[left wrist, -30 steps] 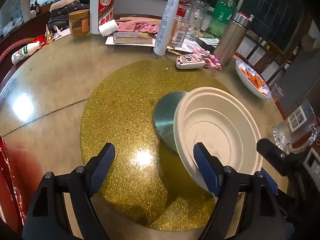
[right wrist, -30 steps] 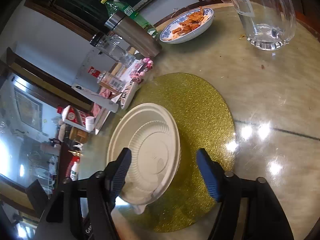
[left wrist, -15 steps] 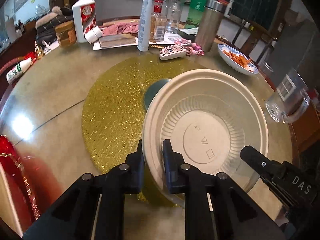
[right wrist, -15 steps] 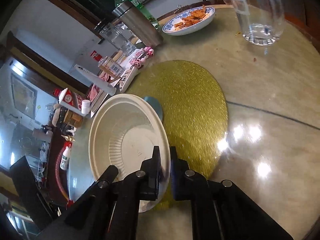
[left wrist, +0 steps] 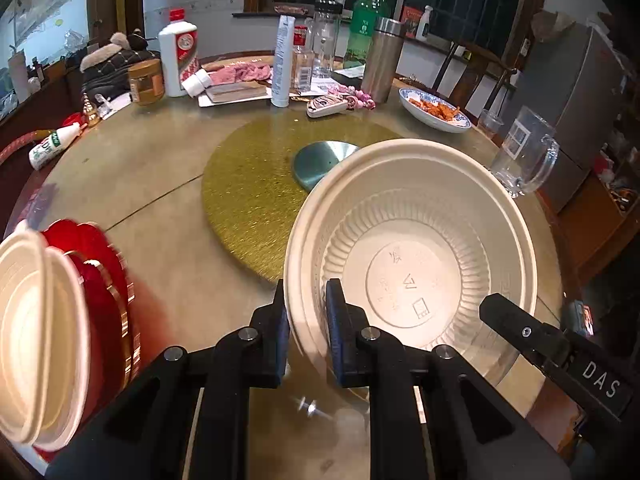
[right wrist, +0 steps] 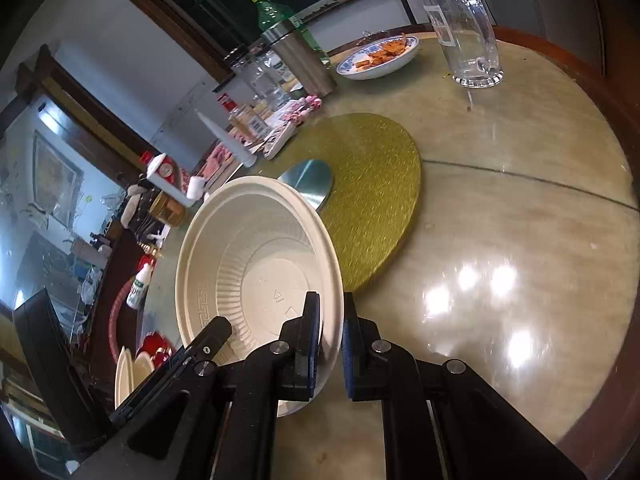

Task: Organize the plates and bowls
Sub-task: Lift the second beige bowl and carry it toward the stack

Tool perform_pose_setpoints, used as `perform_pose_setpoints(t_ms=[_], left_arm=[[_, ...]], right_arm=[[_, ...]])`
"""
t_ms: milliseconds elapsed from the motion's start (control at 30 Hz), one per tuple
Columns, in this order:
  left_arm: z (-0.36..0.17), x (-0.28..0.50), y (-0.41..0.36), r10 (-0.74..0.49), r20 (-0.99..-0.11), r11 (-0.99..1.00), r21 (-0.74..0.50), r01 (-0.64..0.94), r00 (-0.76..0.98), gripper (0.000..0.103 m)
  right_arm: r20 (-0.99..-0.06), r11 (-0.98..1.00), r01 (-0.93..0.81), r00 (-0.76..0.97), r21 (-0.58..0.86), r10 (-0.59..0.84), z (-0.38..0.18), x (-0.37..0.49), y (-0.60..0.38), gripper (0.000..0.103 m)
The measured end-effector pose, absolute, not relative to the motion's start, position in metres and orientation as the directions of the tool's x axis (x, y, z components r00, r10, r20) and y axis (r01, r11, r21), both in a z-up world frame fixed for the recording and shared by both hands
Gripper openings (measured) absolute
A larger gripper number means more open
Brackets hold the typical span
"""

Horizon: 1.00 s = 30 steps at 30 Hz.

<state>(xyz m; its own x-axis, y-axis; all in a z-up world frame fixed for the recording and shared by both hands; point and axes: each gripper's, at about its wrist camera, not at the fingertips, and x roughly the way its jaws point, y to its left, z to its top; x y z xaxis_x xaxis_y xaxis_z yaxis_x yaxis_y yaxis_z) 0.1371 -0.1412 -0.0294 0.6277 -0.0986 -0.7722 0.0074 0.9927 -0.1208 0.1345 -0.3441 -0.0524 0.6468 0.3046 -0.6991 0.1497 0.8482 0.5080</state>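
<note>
Cream-white bowl (left wrist: 412, 264) hangs tilted between both tools, left gripper (left wrist: 306, 320) and right gripper (right wrist: 331, 344) clamped on opposite rims, the stack of bowls (left wrist: 36, 328) nearer the left one.

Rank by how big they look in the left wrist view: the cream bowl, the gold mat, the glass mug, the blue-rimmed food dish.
1. cream bowl, though nearest the camera
2. gold mat
3. glass mug and blue-rimmed food dish: too similar to rank
</note>
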Motion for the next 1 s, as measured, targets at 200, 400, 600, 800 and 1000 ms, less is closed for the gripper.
perform_pose_setpoints(t_ms=[200, 400, 600, 800, 1000], left_arm=[[-0.022, 0.117, -0.125, -0.096, -0.760, 0.992, -0.126, 0.000, 0.643, 0.015], [-0.010, 0.102, -0.107, -0.092, -0.736, 0.990, -0.140, -0.017, 0.670, 0.015], [0.000, 0.090, -0.089, -0.088, -0.716, 0.987, -0.154, -0.034, 0.693, 0.015], [0.008, 0.079, -0.070, -0.078, -0.699, 0.985, -0.166, -0.055, 0.711, 0.015], [0.019, 0.069, -0.048, -0.070, -0.682, 0.981, -0.179, -0.074, 0.728, 0.015]], right_arm=[[-0.687, 0.855, 0.122, 0.657, 0.504, 0.311, -0.044, 0.113, -0.329, 0.010], [-0.669, 0.865, 0.082, 0.671, 0.496, 0.320, -0.030, 0.102, -0.310, 0.010], [-0.651, 0.872, 0.042, 0.683, 0.487, 0.330, -0.015, 0.093, -0.290, 0.010], [-0.640, 0.880, -0.001, 0.686, 0.475, 0.347, -0.003, 0.086, -0.269, 0.010], [-0.625, 0.885, -0.051, 0.689, 0.463, 0.367, 0.009, 0.083, -0.249, 0.010]])
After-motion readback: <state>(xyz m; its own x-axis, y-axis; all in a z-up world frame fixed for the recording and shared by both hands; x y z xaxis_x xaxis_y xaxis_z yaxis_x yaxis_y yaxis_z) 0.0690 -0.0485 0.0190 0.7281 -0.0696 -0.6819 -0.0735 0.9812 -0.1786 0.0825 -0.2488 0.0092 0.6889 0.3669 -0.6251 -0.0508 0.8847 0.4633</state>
